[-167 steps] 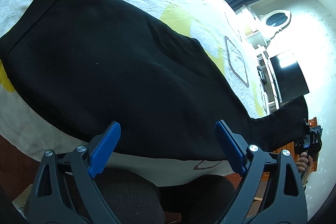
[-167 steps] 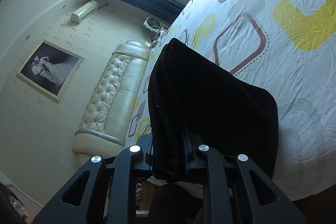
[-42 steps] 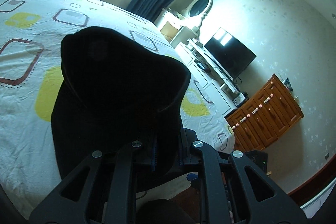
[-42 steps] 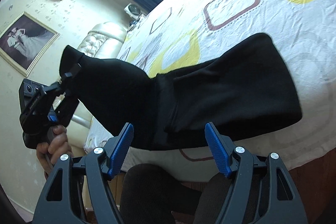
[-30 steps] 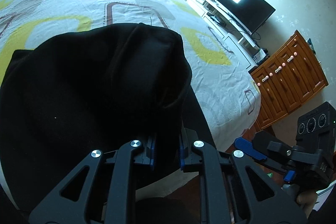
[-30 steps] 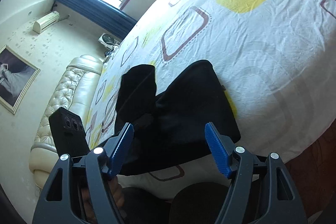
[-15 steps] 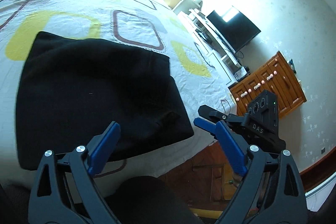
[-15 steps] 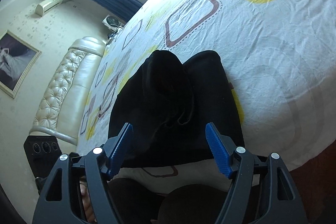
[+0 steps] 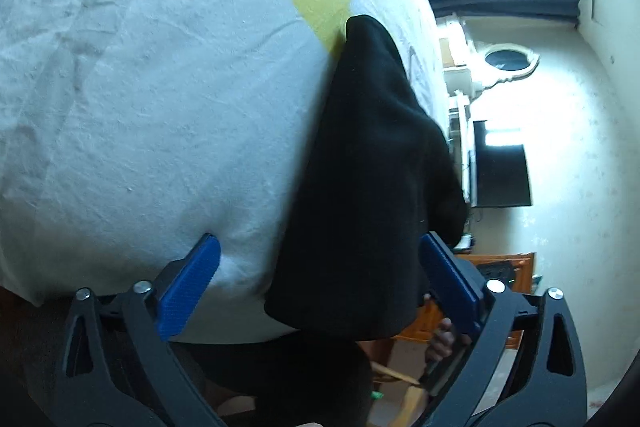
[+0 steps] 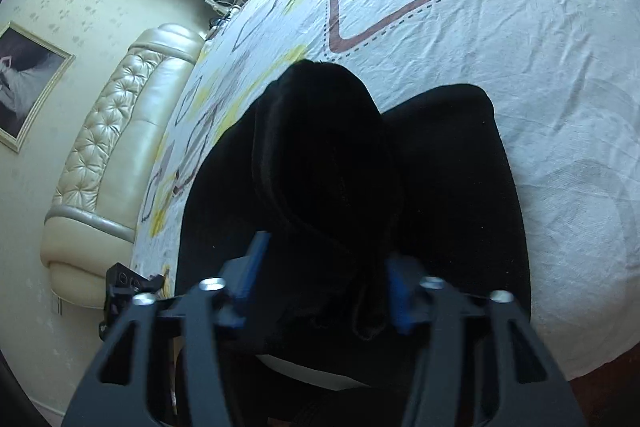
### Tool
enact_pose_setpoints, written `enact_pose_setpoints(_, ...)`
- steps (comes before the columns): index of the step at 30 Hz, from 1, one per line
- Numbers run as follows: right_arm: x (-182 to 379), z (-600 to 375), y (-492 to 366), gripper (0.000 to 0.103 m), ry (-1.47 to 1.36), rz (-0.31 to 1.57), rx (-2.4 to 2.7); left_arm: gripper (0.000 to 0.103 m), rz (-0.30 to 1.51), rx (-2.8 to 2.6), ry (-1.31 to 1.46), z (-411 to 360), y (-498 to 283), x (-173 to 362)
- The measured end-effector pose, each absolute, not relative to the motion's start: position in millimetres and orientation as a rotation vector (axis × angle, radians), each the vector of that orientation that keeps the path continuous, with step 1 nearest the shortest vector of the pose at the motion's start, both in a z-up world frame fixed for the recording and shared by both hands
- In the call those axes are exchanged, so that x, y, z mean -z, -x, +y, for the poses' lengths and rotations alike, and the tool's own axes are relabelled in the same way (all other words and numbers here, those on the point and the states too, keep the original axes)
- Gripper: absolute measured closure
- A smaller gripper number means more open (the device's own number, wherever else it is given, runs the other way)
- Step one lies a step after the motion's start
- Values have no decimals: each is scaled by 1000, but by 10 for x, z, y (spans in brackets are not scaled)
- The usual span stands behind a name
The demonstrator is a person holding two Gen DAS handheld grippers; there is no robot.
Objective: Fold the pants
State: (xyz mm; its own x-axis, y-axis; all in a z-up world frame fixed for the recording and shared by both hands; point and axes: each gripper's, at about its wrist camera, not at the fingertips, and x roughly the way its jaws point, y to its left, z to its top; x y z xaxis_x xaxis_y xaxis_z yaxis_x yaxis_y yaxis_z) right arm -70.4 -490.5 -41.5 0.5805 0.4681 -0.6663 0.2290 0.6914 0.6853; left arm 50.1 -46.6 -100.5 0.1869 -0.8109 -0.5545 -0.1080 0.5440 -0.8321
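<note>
Right wrist view: right gripper [image 10: 320,281] closing on a raised ridge of black pants [image 10: 452,187] near the bed [image 10: 520,27] edge, likely for another fold; left gripper [image 9: 320,283] wide, opening, empty.

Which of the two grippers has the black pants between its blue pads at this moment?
The right gripper: its jaws are closing around a raised fold of the black pants. The left gripper stands wide open, gripping nothing.
</note>
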Motion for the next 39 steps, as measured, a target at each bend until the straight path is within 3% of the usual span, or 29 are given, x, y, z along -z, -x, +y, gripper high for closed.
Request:
enact_pose_setpoints(1, 459, -4911, 705, 83, -850, 977, -170, 3, 1316, 586, 942, -447, -504, 1031)
enact_pose_setpoints(4, 470, -4935, 770, 88, -888, 956, -181, 2, 1306, 592, 1017, -419, -500, 1099)
enact_pose_setpoints(13, -145, -5127, 969, 93, -882, 807, -246, 2, 1324, 628, 978, -518, -543, 1088)
enact_pose_setpoints(26, 543, -5866, 1416, 97, -1010, 894, 33, 2, 1304, 639, 801, -830, -537, 878)
enact_pose_setpoints(29, 590, -5979, 1543, 86, -1044, 882, 40, 2, 1293, 648, 819, -849, -535, 862)
enact_pose_setpoints(31, 558, -6018, 1622, 34, -1065, 851, 44, 2, 1284, 658, 858, -835, -564, 867)
enact_pose_setpoints(32, 535, -6034, 1666, 29, -1088, 816, 44, 2, 1278, 661, 874, -831, -588, 879)
enact_pose_setpoints(39, 569, -5753, 1497, 28, -1082, 895, -39, 2, 1264, 699, 817, -972, -536, 881)
